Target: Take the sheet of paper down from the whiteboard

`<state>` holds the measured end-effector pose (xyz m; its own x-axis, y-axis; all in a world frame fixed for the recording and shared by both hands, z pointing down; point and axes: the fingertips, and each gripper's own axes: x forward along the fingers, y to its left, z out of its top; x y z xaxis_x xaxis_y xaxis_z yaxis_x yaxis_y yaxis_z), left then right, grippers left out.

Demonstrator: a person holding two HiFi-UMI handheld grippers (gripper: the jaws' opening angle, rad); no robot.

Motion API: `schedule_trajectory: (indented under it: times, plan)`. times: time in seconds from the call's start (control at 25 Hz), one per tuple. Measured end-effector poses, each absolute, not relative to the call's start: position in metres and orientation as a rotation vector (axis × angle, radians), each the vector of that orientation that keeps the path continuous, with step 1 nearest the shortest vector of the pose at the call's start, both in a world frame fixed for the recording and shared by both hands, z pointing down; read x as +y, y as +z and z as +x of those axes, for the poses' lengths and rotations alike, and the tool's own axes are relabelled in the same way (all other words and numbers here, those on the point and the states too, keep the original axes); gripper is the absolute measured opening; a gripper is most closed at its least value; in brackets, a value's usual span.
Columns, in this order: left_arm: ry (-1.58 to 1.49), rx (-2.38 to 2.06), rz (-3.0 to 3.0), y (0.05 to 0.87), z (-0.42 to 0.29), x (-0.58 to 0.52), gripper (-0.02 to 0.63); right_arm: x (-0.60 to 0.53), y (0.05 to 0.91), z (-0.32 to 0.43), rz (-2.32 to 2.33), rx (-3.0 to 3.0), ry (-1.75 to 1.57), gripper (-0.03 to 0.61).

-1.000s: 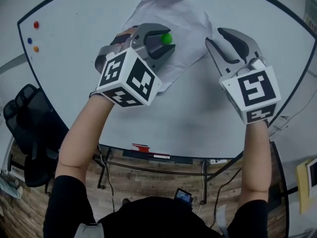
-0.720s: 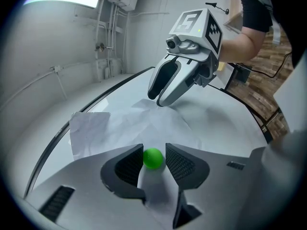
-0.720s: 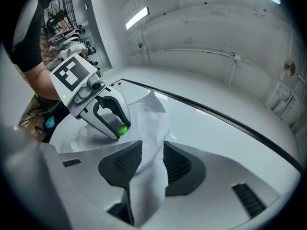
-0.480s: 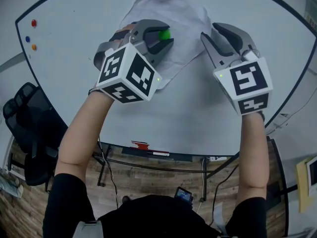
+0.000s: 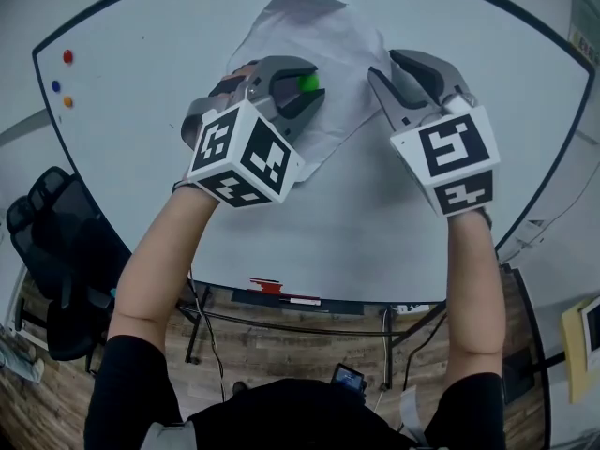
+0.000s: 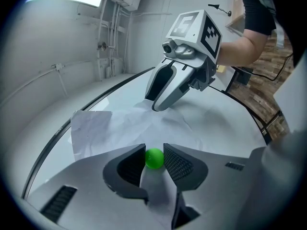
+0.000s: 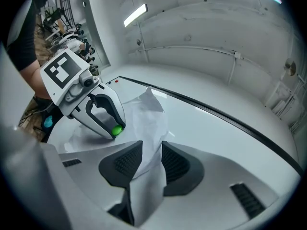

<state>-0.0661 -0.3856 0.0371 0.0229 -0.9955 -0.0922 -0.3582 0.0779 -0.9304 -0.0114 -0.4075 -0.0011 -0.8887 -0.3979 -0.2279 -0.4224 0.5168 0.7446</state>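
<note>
A crumpled white sheet of paper (image 5: pixel 319 36) hangs on the whiteboard (image 5: pixel 375 223), pinned by a green ball magnet (image 5: pixel 307 82). My left gripper (image 5: pixel 305 87) points at the board with its jaws closing, and both pads touch the magnet (image 6: pixel 154 158). The paper (image 6: pixel 120 123) spreads out behind it. My right gripper (image 5: pixel 386 66) is at the sheet's right edge. In the right gripper view a raised fold of the paper (image 7: pixel 148 119) runs between its jaws (image 7: pixel 152 150), with a gap still showing between the pads.
Red (image 5: pixel 67 56), blue (image 5: pixel 56 86) and orange (image 5: pixel 67 101) magnets sit at the board's left end. A tray with a red marker (image 5: pixel 267 281) runs under the board. A black office chair (image 5: pixel 52 242) stands at the lower left.
The right gripper has moved left and up until the paper's right edge lies between its jaws. The left gripper stayed in place while its jaws narrowed onto the green magnet.
</note>
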Motion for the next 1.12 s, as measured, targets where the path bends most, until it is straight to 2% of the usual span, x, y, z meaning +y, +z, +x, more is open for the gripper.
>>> schedule_trajectory:
  times: [0.2, 0.6, 1.12]
  plan:
    - [-0.917, 1.486, -1.427, 0.036, -0.069, -0.387, 0.129, -0.414, -0.002, -0.016, -0.771, 2.714, 1.346, 0.085]
    - [-0.925, 1.482, -1.43, 0.036, -0.069, -0.386, 0.129, -0.418, -0.002, -0.016, -0.782, 2.718, 1.332, 0.034]
    - [-0.903, 1.471, -1.456, 0.037, -0.07, -0.386, 0.127, -0.417, -0.005, -0.016, -0.758, 2.713, 1.3, 0.023]
